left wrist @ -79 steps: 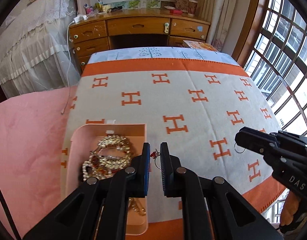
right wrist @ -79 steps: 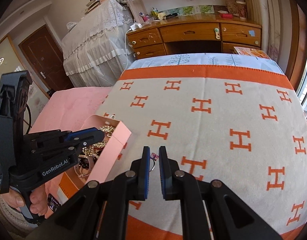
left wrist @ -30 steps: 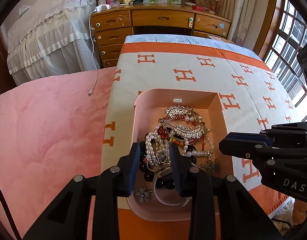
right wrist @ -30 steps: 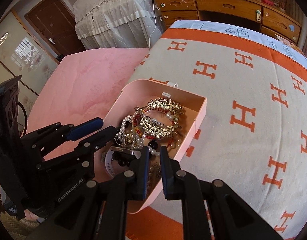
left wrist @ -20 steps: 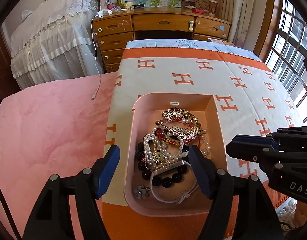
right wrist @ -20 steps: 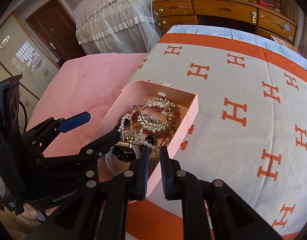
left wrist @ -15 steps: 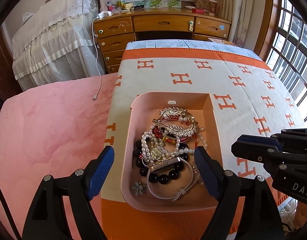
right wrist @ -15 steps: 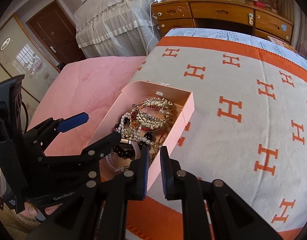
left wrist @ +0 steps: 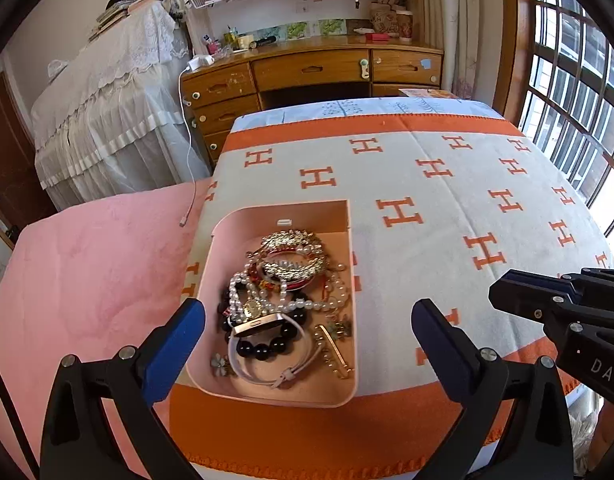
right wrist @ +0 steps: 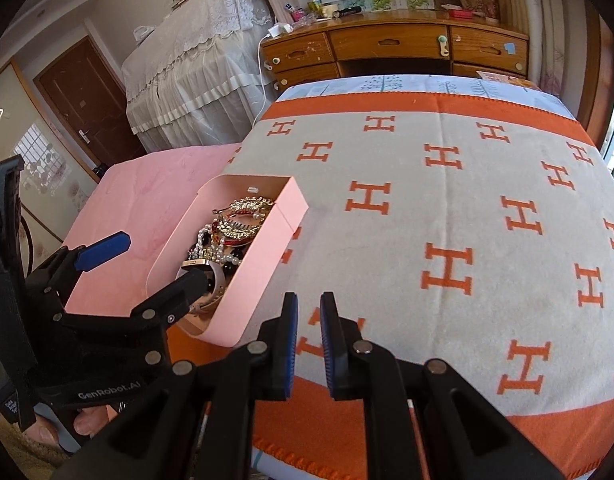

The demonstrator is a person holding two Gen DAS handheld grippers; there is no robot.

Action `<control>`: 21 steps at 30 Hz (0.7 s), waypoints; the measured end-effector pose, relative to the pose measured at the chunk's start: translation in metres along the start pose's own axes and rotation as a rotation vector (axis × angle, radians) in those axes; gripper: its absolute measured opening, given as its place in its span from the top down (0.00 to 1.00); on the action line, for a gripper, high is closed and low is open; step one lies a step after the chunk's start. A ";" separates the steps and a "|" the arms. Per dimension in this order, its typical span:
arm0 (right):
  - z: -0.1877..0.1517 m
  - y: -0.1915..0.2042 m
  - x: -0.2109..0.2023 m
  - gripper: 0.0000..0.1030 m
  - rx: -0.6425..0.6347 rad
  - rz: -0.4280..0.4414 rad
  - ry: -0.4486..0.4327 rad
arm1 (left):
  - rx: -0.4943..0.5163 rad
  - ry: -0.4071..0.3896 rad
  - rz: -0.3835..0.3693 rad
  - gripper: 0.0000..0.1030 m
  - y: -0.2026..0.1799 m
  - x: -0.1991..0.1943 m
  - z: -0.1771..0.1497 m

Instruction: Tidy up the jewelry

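Near the front edge of the bed, seen from the left wrist: pink tray (left wrist: pixel 211 276) sits on the orange-and-grey H-pattern blanket (left wrist: pixel 447 200), close to its left border. Jewelry pile (left wrist: pixel 283 284) fills it: gold leaf hairpieces at the far end, pearl strands mid-tray, a watch (left wrist: pixel 263 326) and black beads nearer, a small flower piece at the near left corner. Everything heaped in one undivided tray, likely a collecting point rather than a sort. Left gripper (left wrist: pixel 307 322) hovers above the near half, jaws wide apart and empty; blue fingertips (left wrist: pixel 189 314) straddle the tray's width, watch and beads lying between and below them, untouched. Wide spread suits a release or a fresh reach; cannot tell which. Right gripper (left wrist: pixel 507 292) enters from the right, over bare blanket, well apart from the tray.

From the right wrist: right gripper (right wrist: pixel 309 320) has jaws nearly together, a narrow gap, nothing visible between them. Tray's right wall (right wrist: pixel 263 256) lies just left of and beyond the tips; jewelry is not between these jaws. Blanket around shows no loose pieces, so the gathering looks largely done.
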State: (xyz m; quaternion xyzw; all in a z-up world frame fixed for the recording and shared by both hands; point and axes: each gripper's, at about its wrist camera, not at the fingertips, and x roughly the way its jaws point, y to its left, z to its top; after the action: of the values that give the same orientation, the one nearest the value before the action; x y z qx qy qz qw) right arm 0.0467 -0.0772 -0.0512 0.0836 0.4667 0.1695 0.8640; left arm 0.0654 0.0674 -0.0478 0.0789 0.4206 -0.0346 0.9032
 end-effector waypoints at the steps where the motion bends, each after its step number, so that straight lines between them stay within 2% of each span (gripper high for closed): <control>1: -0.001 -0.004 -0.004 0.89 0.006 -0.005 -0.010 | 0.005 -0.006 -0.007 0.01 -0.006 -0.002 0.000; 3: -0.005 -0.013 -0.013 0.87 0.021 -0.017 -0.028 | 0.014 -0.014 -0.003 0.01 -0.020 -0.007 0.003; 5: -0.009 -0.023 -0.024 0.71 0.038 -0.034 -0.056 | 0.028 -0.007 0.018 0.01 -0.035 -0.008 0.007; 6: -0.011 -0.027 -0.030 0.68 0.045 -0.042 -0.077 | 0.040 -0.009 0.019 0.01 -0.043 -0.010 0.009; 12: -0.016 -0.052 -0.059 0.67 0.084 -0.075 -0.139 | 0.042 -0.078 -0.017 0.01 -0.077 -0.026 0.020; 17: -0.017 -0.066 -0.077 0.67 0.101 -0.084 -0.173 | 0.012 -0.105 -0.065 0.01 -0.095 -0.039 0.033; 21: -0.018 -0.074 -0.085 0.66 0.097 -0.106 -0.208 | 0.004 -0.135 -0.058 0.01 -0.105 -0.048 0.037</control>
State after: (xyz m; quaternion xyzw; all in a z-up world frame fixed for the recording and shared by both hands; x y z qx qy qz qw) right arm 0.0045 -0.1775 -0.0175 0.1179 0.3862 0.0912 0.9103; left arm 0.0494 -0.0430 0.0004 0.0661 0.3608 -0.0669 0.9279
